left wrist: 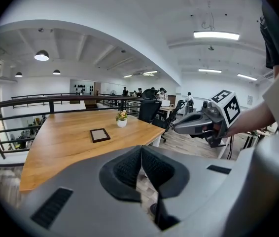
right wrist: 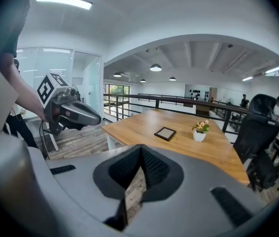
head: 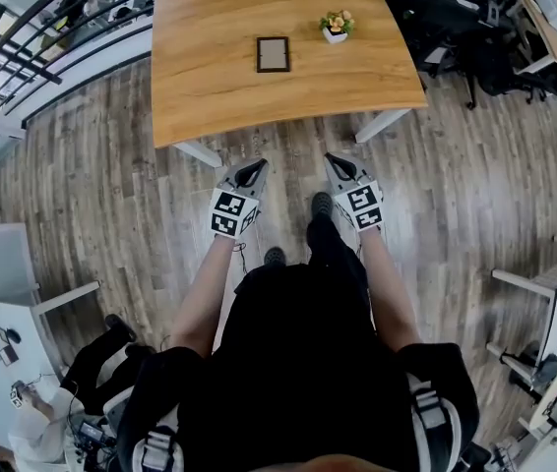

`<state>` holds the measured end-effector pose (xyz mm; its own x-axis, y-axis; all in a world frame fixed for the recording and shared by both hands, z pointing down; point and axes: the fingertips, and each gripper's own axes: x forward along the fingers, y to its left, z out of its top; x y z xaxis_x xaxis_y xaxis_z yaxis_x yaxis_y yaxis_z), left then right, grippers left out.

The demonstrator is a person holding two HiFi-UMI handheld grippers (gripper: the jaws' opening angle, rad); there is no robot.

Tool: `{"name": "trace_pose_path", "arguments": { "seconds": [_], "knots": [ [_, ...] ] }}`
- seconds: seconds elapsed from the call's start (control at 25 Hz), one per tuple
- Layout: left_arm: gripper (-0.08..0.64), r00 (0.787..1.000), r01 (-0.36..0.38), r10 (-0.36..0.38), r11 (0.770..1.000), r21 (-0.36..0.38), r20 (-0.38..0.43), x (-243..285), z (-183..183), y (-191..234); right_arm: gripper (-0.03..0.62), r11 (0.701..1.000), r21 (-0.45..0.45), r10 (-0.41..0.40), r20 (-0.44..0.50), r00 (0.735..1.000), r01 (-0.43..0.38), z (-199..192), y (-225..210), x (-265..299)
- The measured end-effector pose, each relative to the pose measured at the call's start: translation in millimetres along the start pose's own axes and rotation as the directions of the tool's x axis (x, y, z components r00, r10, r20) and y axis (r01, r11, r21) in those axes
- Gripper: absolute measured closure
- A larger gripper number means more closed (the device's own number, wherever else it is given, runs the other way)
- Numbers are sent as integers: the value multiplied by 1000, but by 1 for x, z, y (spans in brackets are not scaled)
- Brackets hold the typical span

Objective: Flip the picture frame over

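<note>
In an open office with a wood-plank floor point(head: 92, 185), a large wooden table point(head: 219, 67) stands ahead of a person point(head: 308, 362) in dark clothes, seen from above. A black railing point(head: 52, 37) runs past the table's left side, and dark office chairs point(head: 456, 28) crowd its right.

The person holds both arms forward over the floor, short of the table's near edge. The left gripper point(head: 252, 172) and the right gripper point(head: 336, 162) point toward the table side by side, each carrying its cube of square markers. Both pairs of jaws are pressed together with nothing between them.

The picture frame point(head: 273, 54) lies flat near the middle of the table, dark-edged with a pale panel facing up, well apart from both grippers. A small potted plant point(head: 337, 26) in a white pot stands near it, farther back and to the right, not touching it.
</note>
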<state>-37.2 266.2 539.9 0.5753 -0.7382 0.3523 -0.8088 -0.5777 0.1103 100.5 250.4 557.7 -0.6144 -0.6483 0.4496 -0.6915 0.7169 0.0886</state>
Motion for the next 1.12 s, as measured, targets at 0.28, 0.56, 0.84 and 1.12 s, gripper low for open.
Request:
{"name": "trace_pose_path", "arguments": {
  "seconds": [0.28,0.56,0.84,1.12],
  "knots": [
    [538,999,-36,35,999,-12,-13,40,19,11,588,999,9,50,-2,999,-50,5,-43,28],
    [538,995,-101,101,994,-39,-10,66,33,22,588,994,-21,104,8,995,-103,18,-78,46],
    [538,986,-165,165,984,-73,-9,89,45,36,588,985,-37,171,-1,985,-171,27,-106,70],
    [538,976,-219,219,971,-91,-13,99,47,39,588,973,-64,222,7,975,-221,31,-119,84]
  ]
}}
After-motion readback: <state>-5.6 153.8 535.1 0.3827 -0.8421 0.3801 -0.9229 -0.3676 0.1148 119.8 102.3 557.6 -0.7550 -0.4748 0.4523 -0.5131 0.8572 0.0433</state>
